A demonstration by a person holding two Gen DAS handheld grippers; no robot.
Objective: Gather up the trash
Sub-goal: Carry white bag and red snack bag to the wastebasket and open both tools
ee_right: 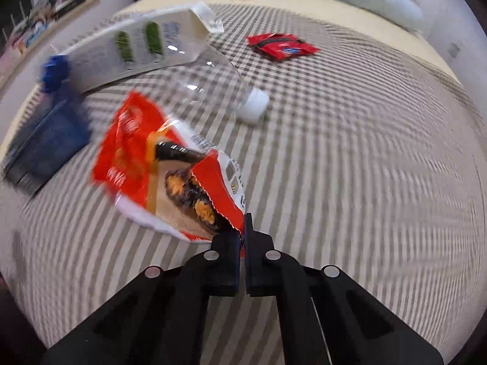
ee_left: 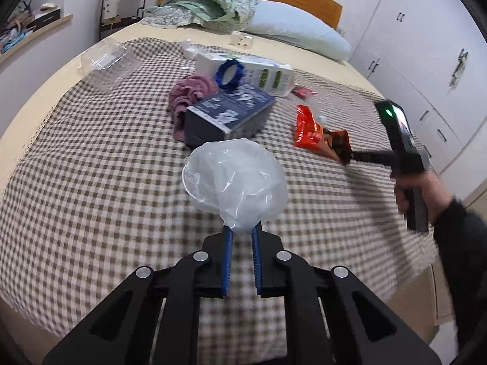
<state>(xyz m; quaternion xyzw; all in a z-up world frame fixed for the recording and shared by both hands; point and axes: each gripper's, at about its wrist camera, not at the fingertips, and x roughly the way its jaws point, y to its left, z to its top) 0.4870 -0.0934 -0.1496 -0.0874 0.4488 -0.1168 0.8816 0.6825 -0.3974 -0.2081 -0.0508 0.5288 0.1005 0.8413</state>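
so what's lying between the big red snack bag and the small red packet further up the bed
A clear plastic bottle with a white cap lies between the snack bag and the small red packet, on the checked blanket. The right wrist view shows it.

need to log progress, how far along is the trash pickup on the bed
Early: nothing looks collected yet. In hand: left gripper shut on the clear plastic bag, right gripper shut on the red snack wrapper. Left on the bed: bottle, carton, small red packet.

Both wrist views look steeply down along their tongs, close over the checked bedspread, sharing the snack wrapper.
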